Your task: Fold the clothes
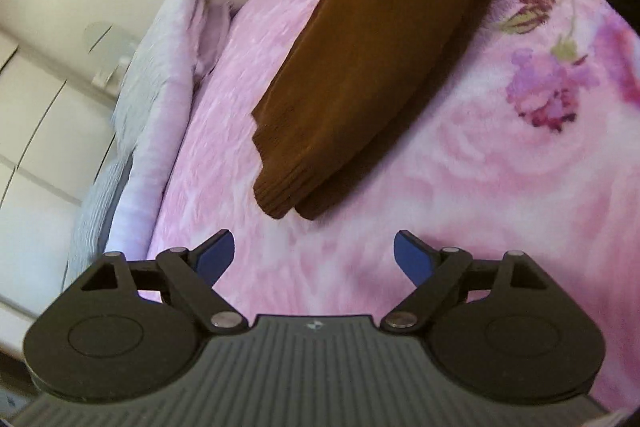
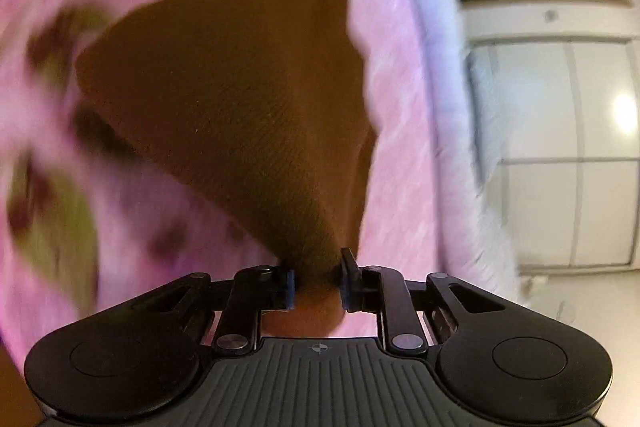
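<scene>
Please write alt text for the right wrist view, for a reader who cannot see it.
The right gripper is shut on a corner of a brown knitted garment, which spreads out ahead over a pink flowered blanket. The picture is blurred; white cupboard doors show at the right.

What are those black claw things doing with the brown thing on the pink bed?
A person is folding a brown knitted garment on the fluffy pink flowered blanket. The right gripper has its fingers pinched shut on one end of the garment, lifting it. The left gripper hangs open near the ribbed end, holding nothing. The garment already looks folded into a long strip.
</scene>
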Demonstrator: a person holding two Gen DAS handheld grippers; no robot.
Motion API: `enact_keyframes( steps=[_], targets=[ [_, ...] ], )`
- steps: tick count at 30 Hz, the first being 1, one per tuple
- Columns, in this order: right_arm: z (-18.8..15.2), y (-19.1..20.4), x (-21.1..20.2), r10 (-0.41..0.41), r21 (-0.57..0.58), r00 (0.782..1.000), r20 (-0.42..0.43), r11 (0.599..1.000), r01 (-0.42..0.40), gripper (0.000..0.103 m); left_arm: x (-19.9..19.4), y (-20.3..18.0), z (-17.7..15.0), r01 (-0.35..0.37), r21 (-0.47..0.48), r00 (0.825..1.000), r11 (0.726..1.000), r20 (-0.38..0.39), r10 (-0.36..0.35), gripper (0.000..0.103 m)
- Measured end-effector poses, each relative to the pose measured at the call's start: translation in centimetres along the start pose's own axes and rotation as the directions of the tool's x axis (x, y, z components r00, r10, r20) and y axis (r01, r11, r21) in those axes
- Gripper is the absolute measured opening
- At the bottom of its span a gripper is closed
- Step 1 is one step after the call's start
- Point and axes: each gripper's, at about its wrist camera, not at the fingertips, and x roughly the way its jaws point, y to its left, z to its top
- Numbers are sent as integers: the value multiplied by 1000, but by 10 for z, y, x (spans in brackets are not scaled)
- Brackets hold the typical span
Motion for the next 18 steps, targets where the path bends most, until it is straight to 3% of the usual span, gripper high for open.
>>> enact_keyframes(
  steps=[4,7,8,11,12,18],
  targets=[
    [-6,11,-9,-36,57,997,-67,998,40,27,14,-13,11,-23,167,999,986,47,15,85],
    [5,9,-35,-52,205,995,-85,976,68,30,23,-18,13,-32,262,997,964,70,14,85],
    [11,9,-50,-42,260,998,-49,964,54,32,26,-17,13,-29,275,997,961,72,9,85],
    [35,10,-99,-10,409,994,109,912,-36,54,35,-8,13,0,236,998,972,61,-15,85],
    [40,16,-100,-6,386,993,117,922,-40,61,36,-6,14,9,214,998,977,56,-22,85],
    [65,62,-88,-12,125,998,59,992,4,62,33,5,14,24,130,999,991,33,-28,85]
  ],
)
